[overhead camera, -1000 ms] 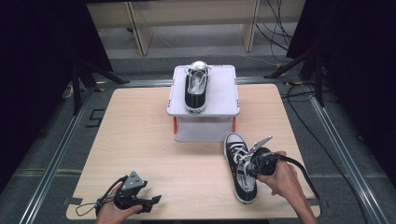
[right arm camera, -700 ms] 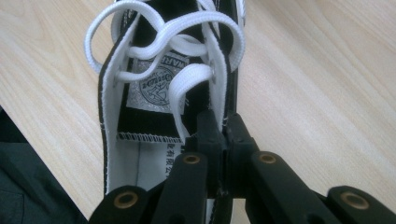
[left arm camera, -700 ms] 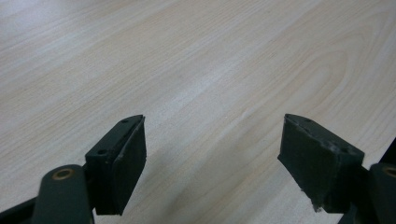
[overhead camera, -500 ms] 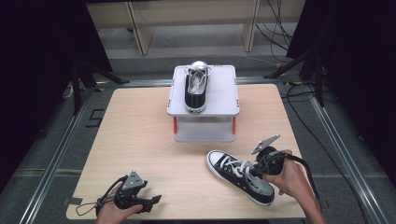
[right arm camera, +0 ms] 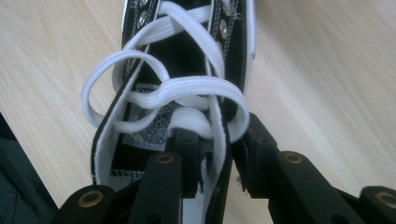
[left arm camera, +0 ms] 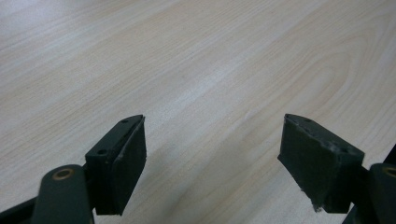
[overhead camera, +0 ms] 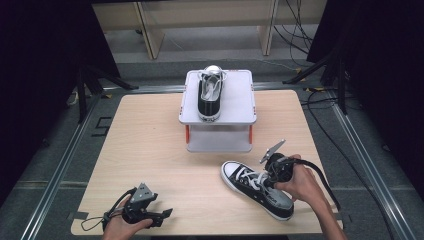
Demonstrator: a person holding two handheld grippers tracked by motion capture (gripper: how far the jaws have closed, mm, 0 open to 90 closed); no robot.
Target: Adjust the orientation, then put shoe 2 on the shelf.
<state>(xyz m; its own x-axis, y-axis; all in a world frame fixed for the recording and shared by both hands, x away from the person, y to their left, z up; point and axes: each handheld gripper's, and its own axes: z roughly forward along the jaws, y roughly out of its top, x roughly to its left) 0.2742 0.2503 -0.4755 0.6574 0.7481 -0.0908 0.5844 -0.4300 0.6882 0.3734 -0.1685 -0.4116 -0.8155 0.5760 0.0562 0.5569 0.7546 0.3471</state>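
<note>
A black high-top sneaker [overhead camera: 250,184] with white laces lies on the table at the front right, toe toward the left. My right gripper [overhead camera: 268,183] is at its ankle opening. In the right gripper view one jaw is inside the sneaker [right arm camera: 154,126] and one outside, with the side wall between them. The jaws of the right gripper [right arm camera: 219,158] have just been opening and stand slack around that wall. A matching sneaker [overhead camera: 209,95] sits on a white raised stand [overhead camera: 240,102]. My left gripper [overhead camera: 162,216] rests open at the front left, and the left gripper [left arm camera: 212,154] has nothing between its fingers.
The stand sits at the far middle of the wooden table [overhead camera: 145,145] on red legs, with a gap beneath its top. A cable [overhead camera: 320,180] trails from the right gripper over the table's right side. Dark floor and metal rails surround the table.
The sneaker on the table has swung from pointing away to lying slantwise, toe to the left. The right hand moved slightly with it. The left gripper stayed put.
</note>
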